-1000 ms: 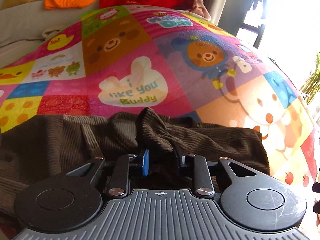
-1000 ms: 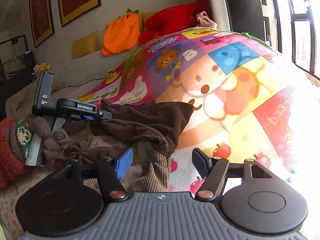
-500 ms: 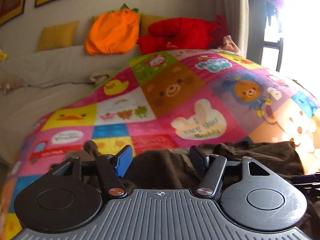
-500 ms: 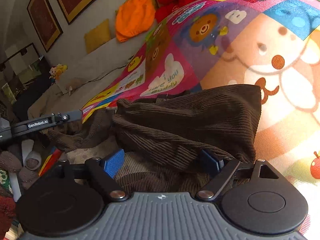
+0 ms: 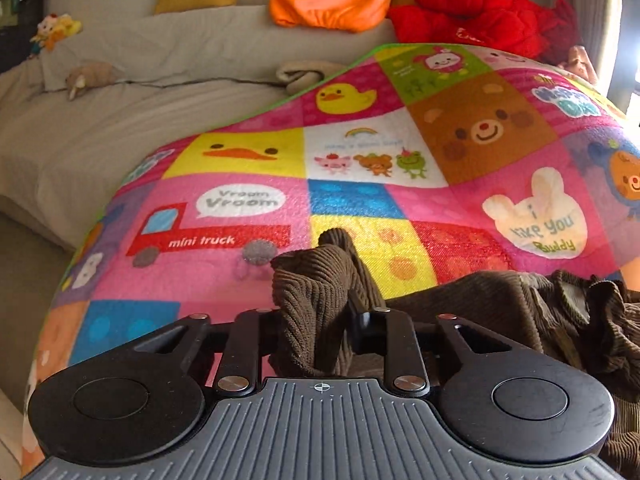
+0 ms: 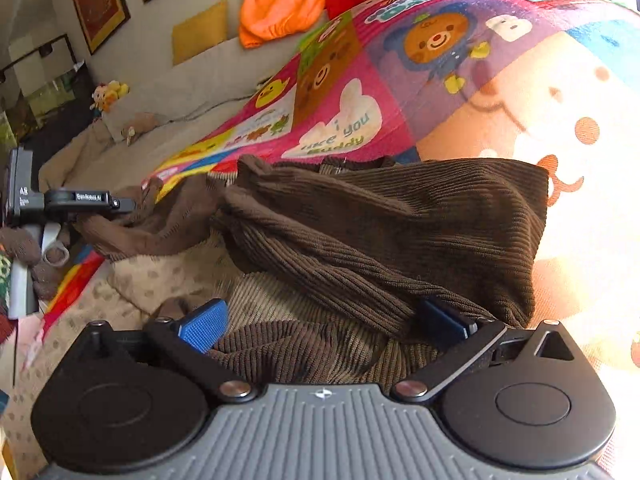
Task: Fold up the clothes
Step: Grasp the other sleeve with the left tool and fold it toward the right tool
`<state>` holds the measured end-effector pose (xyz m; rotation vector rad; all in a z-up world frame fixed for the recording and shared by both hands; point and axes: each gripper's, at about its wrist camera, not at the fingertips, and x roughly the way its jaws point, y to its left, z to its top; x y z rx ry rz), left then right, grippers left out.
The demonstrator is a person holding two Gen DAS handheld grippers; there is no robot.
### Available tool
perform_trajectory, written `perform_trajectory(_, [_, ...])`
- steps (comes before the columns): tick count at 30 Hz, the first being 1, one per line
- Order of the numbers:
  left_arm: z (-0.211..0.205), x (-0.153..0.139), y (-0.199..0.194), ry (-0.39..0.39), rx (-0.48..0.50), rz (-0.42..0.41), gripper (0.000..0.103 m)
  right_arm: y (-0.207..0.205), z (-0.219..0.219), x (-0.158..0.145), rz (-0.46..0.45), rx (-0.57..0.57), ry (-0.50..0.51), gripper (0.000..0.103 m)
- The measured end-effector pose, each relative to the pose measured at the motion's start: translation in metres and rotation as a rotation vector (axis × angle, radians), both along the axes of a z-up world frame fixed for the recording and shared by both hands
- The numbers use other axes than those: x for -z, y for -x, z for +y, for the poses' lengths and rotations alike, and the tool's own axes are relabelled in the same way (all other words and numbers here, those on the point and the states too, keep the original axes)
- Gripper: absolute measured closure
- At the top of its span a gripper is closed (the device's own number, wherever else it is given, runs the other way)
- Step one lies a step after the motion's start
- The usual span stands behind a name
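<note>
Your left gripper (image 5: 320, 312) is clamped on a bunched end of the brown corduroy garment (image 6: 380, 216), which runs rightward across the cartoon blanket (image 5: 360, 152). Your right gripper (image 6: 324, 320) gapes wide over the garment's near edge, gripping nothing

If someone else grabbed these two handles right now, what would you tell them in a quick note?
Left gripper: shut on a bunched corner of the brown corduroy garment, lifted above the cartoon blanket.
Right gripper: open, blue pads either side of the garment's near edge, gripping nothing.
Garment: rumpled in a heap on the blanket, partly over a tan spotted cloth.
Done: one corner picked up.
Left: probably close the right gripper on an edge, spread the garment flat, then fold it.
</note>
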<state>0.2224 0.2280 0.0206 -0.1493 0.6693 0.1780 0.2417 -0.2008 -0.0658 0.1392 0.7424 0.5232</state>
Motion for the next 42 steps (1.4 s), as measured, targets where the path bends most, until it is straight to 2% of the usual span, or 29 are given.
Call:
perform_trajectory(1, [-0.006, -0.008, 0.000, -0.012, 0.008, -0.023, 0.092, 0.006, -0.009, -0.006, -0.024, 0.018, -0.032, 0.000])
perform_trajectory(3, [-0.024, -0.034, -0.001, 0.004, 0.033, -0.102, 0.093, 0.018, -0.027, -0.018, -0.076, 0.056, -0.089, 0.000])
perform_trajectory(5, [-0.049, -0.064, 0.003, 0.054, 0.098, -0.200, 0.093, 0.031, -0.041, -0.031, -0.155, 0.098, -0.066, 0.000])
perform_trajectory(8, [-0.104, -0.100, 0.012, 0.138, 0.279, -0.321, 0.093, 0.044, -0.061, -0.049, -0.243, 0.157, -0.039, 0.000])
perform_trajectory(11, [-0.162, -0.097, 0.015, 0.190, 0.474, -0.324, 0.088, 0.049, -0.081, -0.061, -0.273, 0.216, -0.058, 0.000])
perform_trajectory(12, [-0.176, -0.086, 0.016, 0.206, 0.525, -0.296, 0.070, 0.049, -0.085, -0.063, -0.274, 0.235, -0.067, 0.000])
perform_trajectory(13, [-0.191, -0.076, 0.017, 0.221, 0.575, -0.267, 0.043, 0.050, -0.090, -0.063, -0.268, 0.256, -0.077, 0.000])
perform_trajectory(15, [-0.216, -0.054, 0.019, 0.238, 0.662, -0.207, 0.026, 0.049, -0.095, -0.062, -0.246, 0.279, -0.086, 0.000])
perform_trajectory(16, [-0.218, -0.045, 0.022, 0.226, 0.676, -0.182, 0.025, 0.049, -0.097, -0.060, -0.235, 0.286, -0.088, 0.000])
perform_trajectory(17, [-0.216, -0.038, 0.027, 0.218, 0.679, -0.163, 0.025, 0.049, -0.097, -0.059, -0.228, 0.287, -0.083, 0.000])
perform_trajectory(19, [-0.208, -0.025, 0.035, 0.203, 0.684, -0.134, 0.014, 0.048, -0.094, -0.056, -0.223, 0.279, -0.066, 0.000])
perform_trajectory(21, [-0.188, -0.021, 0.046, 0.192, 0.678, -0.126, 0.009, 0.046, -0.089, -0.054, -0.219, 0.267, -0.050, 0.000])
perform_trajectory(25, [-0.147, -0.010, 0.066, 0.167, 0.647, -0.086, 0.007, 0.031, -0.067, -0.049, -0.209, 0.200, -0.032, 0.001])
perform_trajectory(27, [-0.125, -0.002, 0.074, 0.157, 0.610, -0.058, 0.006, 0.016, -0.052, -0.042, -0.184, 0.167, -0.035, 0.012])
perform_trajectory(31, [-0.092, 0.008, 0.078, 0.179, 0.516, -0.040, 0.006, -0.022, -0.020, -0.014, -0.067, 0.144, -0.043, 0.021])
perform_trajectory(32, [-0.086, 0.006, 0.077, 0.186, 0.496, -0.050, 0.006, -0.029, -0.011, -0.006, -0.044, 0.136, -0.032, 0.032])
perform_trajectory(33, [-0.081, 0.001, 0.076, 0.203, 0.486, -0.067, 0.006, -0.034, -0.002, -0.001, -0.021, 0.110, -0.021, 0.060])
perform_trajectory(34, [-0.076, -0.004, 0.074, 0.229, 0.487, -0.087, 0.006, -0.036, 0.007, 0.002, 0.001, 0.081, -0.011, 0.072])
perform_trajectory(36, [-0.073, -0.016, 0.066, 0.284, 0.514, -0.125, 0.005, -0.032, 0.017, -0.008, -0.035, 0.078, 0.010, 0.083])
perform_trajectory(39, [-0.087, -0.022, 0.039, 0.321, 0.558, -0.142, 0.004, -0.027, 0.010, -0.040, -0.142, 0.098, -0.006, 0.085])
perform_trajectory(42, [-0.100, -0.008, 0.003, 0.330, 0.529, -0.087, 0.004, -0.030, -0.005, -0.056, -0.168, 0.138, 0.023, 0.084])
